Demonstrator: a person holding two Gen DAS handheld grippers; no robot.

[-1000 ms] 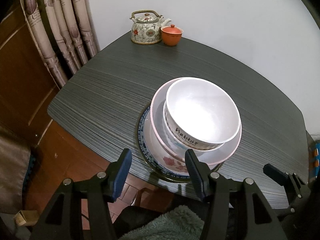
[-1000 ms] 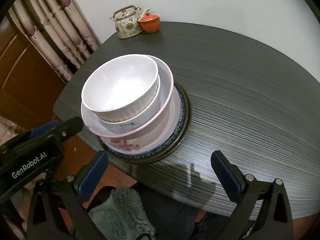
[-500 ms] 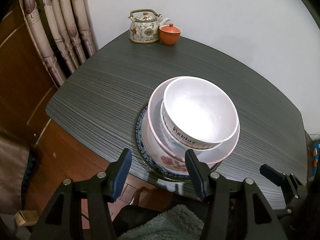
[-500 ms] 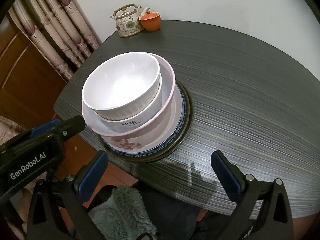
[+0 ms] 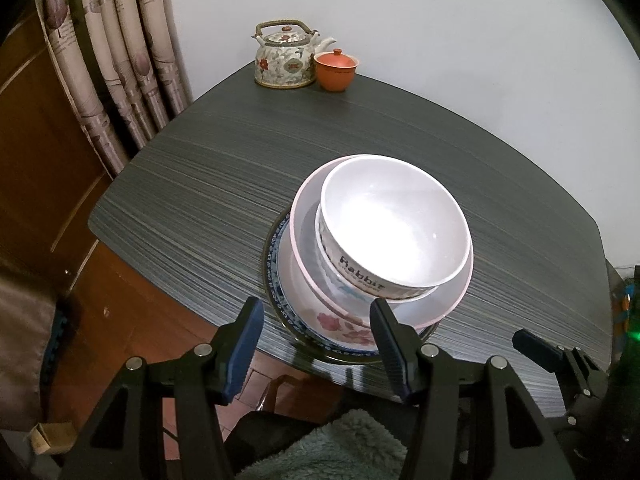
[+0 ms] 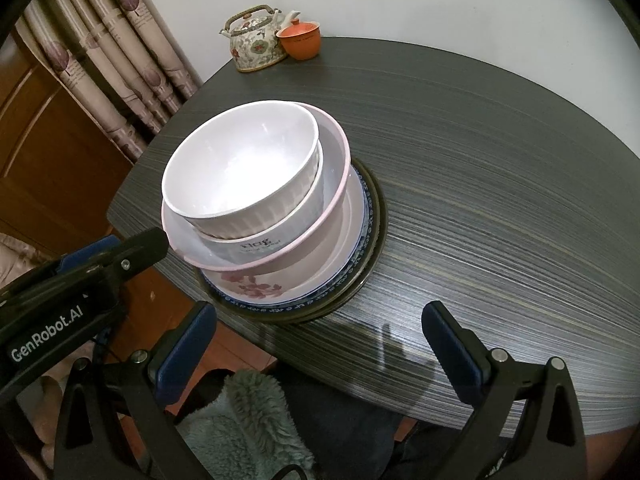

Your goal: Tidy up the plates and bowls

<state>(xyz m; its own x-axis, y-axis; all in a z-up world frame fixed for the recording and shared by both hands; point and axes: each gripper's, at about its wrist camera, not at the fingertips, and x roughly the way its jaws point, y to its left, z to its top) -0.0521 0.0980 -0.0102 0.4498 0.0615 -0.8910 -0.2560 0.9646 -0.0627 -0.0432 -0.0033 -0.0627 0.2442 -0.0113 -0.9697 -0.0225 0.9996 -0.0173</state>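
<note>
A stack of dishes stands near the front edge of the dark striped table. On top sits a white bowl lettered "Rabbit", nested in a second white bowl. Both rest in a pink-rimmed shallow bowl, on a floral plate, on a blue-patterned plate. My left gripper hangs open just in front of the stack, holding nothing. My right gripper is open wide at the table's front edge, right of the stack, also holding nothing.
A floral teapot and an orange lidded cup stand at the table's far corner by the white wall. Curtains and a wooden panel lie to the left. A fleece-clad person sits below the table edge.
Both grippers have drawn back and risen slightly from the stack, so the dishes look a little farther off. The stack itself has not moved. Both stay open.
</note>
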